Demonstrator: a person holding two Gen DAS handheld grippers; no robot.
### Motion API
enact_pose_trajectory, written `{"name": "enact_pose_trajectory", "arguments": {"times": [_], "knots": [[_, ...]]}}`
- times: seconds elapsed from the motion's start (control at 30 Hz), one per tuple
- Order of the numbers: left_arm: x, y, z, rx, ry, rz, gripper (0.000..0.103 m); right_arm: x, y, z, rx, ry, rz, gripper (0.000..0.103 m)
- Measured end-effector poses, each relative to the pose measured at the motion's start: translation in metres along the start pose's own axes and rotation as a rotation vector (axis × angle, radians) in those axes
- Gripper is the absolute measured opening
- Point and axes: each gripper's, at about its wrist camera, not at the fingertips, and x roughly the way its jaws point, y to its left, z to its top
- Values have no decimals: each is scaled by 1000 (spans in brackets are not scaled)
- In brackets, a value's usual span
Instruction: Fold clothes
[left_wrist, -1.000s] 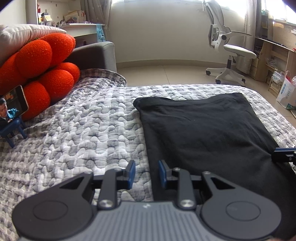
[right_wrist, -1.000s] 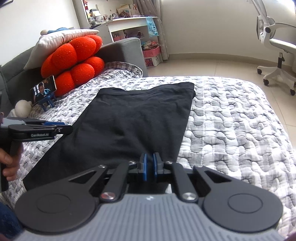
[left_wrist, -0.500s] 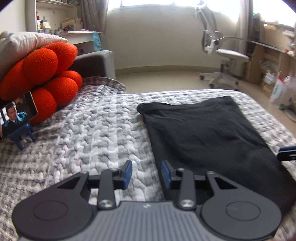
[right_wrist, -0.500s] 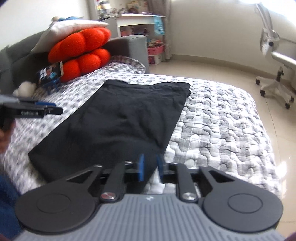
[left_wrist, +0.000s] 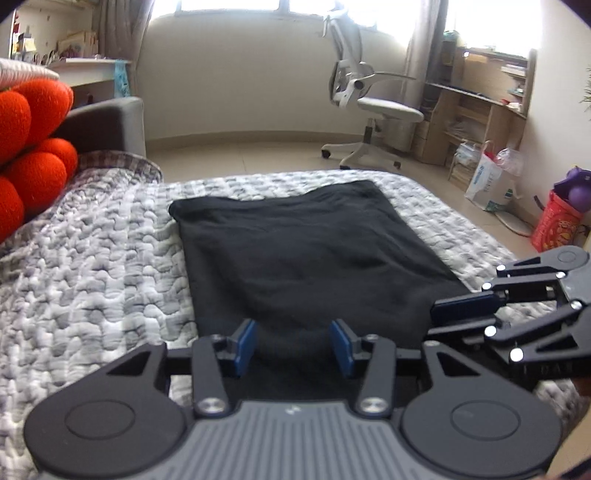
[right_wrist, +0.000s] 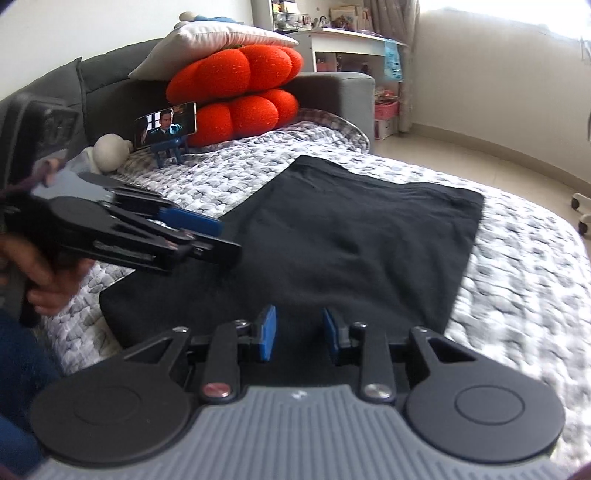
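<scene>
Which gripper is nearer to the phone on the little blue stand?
Left. The left gripper hovers over the black garment's edge on the side facing the phone. The right gripper sits above the garment's near end, farther from it.

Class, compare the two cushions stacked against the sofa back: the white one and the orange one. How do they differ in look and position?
The white cushion is smooth and flat-sided with pointed corners; the orange cushion is bulgy, made of rounded lobes with a fuzzy surface. The white cushion lies on top, tilted; the orange cushion sits beneath it, resting on the quilt. Both lean against the grey sofa, behind the phone on its stand.
</scene>
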Motion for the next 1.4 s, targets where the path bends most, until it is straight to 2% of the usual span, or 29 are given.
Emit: {"name": "enact_pose_trajectory", "arguments": {"times": [0.1, 0.27, 0.33, 0.5, 0.6, 0.67, 0.77, 0.8, 0.83, 1.07, 1.4], "knots": [[11, 2, -4, -13, -3, 30, 49, 7, -4, 2, 25, -7, 7, 33], [11, 5, -7, -20, -30, 25, 50, 18, -12, 5, 67, -20, 19, 31], [9, 8, -7, -28, -27, 27, 50, 14, -16, 3, 80, -19, -6, 26], [1, 18, -11, -31, -21, 30, 50, -3, -33, -8, 137, -38, -49, 26], [-6, 22, -15, 8, -2, 94, 50, -12, -42, -14, 172, -51, -65, 26], [-13, 27, -19, 15, 3, 111, 50, -18, -43, -18, 175, -56, -88, 26], [-24, 34, -24, 20, 13, 97, 50, -32, -38, -22, 154, -55, -100, 27], [-27, 35, -25, 26, 14, 99, 50, -37, -36, -24, 147, -55, -104, 34], [-31, 37, -26, 19, 13, 94, 50, -42, -34, -25, 140, -54, -108, 35], [-54, 46, -29, -28, 4, 54, 50, -75, -22, -36, 91, -52, -136, 37], [-75, 42, -43, -40, 31, 48, 50, -81, -3, -49, 11, -30, -79, 38]]}}
